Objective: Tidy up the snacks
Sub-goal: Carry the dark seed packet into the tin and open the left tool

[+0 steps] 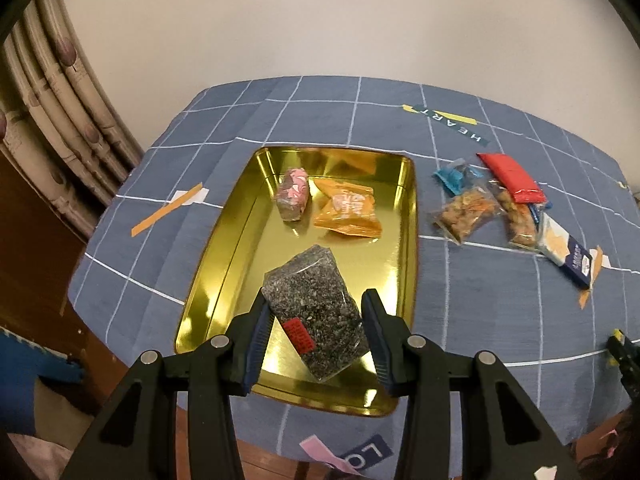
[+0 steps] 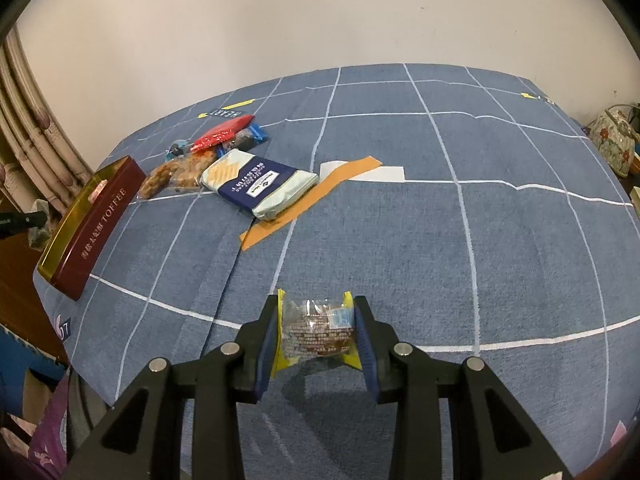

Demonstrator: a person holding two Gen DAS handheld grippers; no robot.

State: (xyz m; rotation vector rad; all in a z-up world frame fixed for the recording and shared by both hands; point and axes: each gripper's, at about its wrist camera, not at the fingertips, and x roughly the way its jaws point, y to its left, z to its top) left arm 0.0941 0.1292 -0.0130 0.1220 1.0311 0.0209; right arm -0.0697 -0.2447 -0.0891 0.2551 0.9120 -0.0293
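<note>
My left gripper is shut on a clear packet of dark speckled snack with a red label, low over the near end of the gold tray. A pink wrapped snack and an orange packet lie at the tray's far end. In the right wrist view, my right gripper is shut on a small clear snack with yellow ends, just above the blue tablecloth. The tray shows there as a dark red tin at the left.
Loose snacks lie right of the tray: a red packet, nut bags and a blue-and-white cracker pack. Orange tape strips are stuck to the cloth. A curtain hangs left; a floral bag sits far right.
</note>
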